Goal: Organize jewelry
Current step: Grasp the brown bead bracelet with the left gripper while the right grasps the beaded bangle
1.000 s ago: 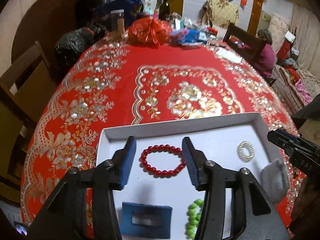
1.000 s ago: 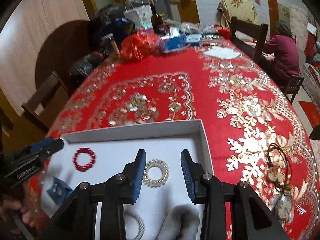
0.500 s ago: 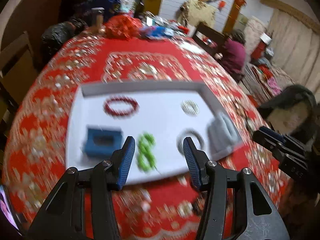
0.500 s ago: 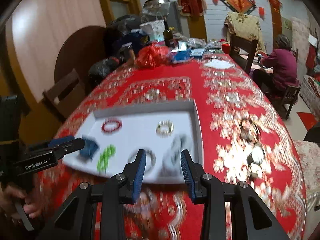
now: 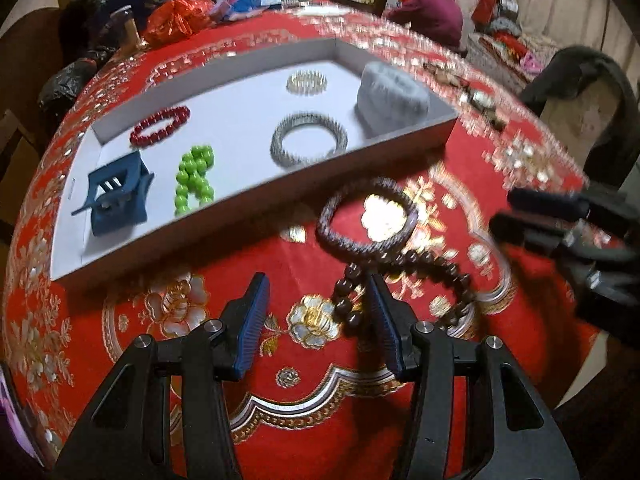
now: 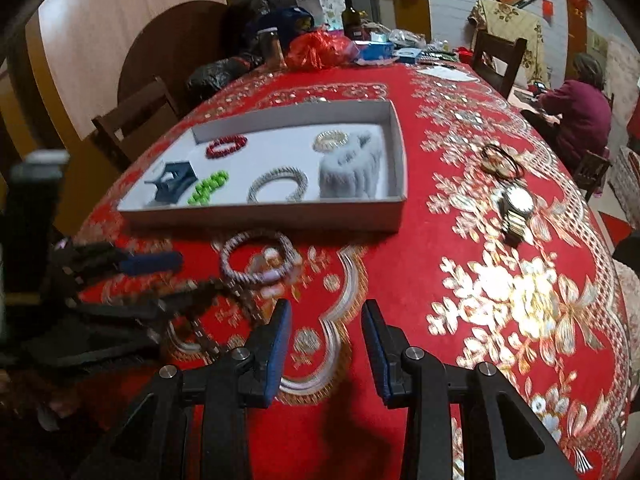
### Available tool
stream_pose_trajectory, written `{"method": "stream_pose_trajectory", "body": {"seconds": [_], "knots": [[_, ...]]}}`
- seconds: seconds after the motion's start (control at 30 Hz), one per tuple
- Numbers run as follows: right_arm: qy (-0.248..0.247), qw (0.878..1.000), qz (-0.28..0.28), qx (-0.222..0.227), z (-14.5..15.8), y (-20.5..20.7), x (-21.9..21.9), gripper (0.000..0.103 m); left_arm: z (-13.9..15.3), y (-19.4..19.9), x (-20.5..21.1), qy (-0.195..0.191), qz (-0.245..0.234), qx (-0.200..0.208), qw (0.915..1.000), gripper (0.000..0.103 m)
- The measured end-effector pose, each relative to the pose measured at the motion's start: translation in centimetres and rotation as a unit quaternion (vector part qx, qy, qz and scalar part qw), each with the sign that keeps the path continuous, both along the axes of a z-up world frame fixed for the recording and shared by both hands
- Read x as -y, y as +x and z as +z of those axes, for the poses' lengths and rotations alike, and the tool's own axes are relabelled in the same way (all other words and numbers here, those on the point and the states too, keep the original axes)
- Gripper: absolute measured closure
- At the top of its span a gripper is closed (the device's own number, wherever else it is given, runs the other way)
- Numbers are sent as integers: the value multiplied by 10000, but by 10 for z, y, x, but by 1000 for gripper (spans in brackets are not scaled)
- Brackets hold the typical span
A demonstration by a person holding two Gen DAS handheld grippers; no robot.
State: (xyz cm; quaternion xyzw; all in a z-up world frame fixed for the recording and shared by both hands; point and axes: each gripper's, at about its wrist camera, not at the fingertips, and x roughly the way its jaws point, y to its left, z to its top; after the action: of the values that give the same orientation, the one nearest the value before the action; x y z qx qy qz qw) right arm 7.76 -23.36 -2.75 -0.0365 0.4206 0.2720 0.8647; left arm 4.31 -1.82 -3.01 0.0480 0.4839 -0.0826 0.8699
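A white tray [image 5: 224,224] on the red tablecloth holds a red bead bracelet [image 5: 160,126], a blue hair claw [image 5: 116,196], a green bead bracelet [image 5: 194,178], a silver bracelet [image 5: 308,144], a gold coil ring [image 5: 307,82] and a grey fluffy piece [image 5: 394,100]. In front of the tray lie a purple bead bracelet [image 5: 368,216] and a dark brown bead string [image 5: 404,276]. My left gripper [image 5: 318,312] is open above the cloth, its right finger beside the brown beads. My right gripper [image 6: 326,344] is open over bare cloth, right of the purple bracelet [image 6: 260,256].
A wristwatch [image 6: 516,208] and black hair ties [image 6: 500,160] lie on the cloth right of the tray [image 6: 260,216]. Bags, bottles and boxes crowd the table's far end. Wooden chairs stand on the left. A person sits at the far right.
Both grippers have pulled back from over the tray to the near part of the table. The loose purple and brown bead strings have come into view just ahead of them.
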Motion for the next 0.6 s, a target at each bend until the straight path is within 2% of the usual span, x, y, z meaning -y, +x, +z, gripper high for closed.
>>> {"method": "stream_pose_trajectory", "body": {"seconds": [0.03,0.1,0.17,0.23,0.33,0.53,0.6], "knots": [[7,10000,50,9,0,2,-4,69,-1,1,-2,38,50,13,10000,46],[-23,9998,171,51,1,8,-16,69,-3,0,-8,-10,133,-36,9999,45],[-75,9993,365,-20,-3,17,-29,69,-2,-1,-12,4,133,-54,9999,54],[-206,9983,549,-7,-10,24,-42,69,0,-3,-13,35,18,-98,9999,95],[-364,9974,626,18,-18,33,-54,69,1,-7,-15,221,-66,-109,9997,95],[-535,9959,664,286,-23,39,-64,69,1,-3,-24,-74,24,-184,9998,94],[-639,9942,765,400,-24,36,-66,73,1,-4,-23,-50,33,-154,9999,94]]}}
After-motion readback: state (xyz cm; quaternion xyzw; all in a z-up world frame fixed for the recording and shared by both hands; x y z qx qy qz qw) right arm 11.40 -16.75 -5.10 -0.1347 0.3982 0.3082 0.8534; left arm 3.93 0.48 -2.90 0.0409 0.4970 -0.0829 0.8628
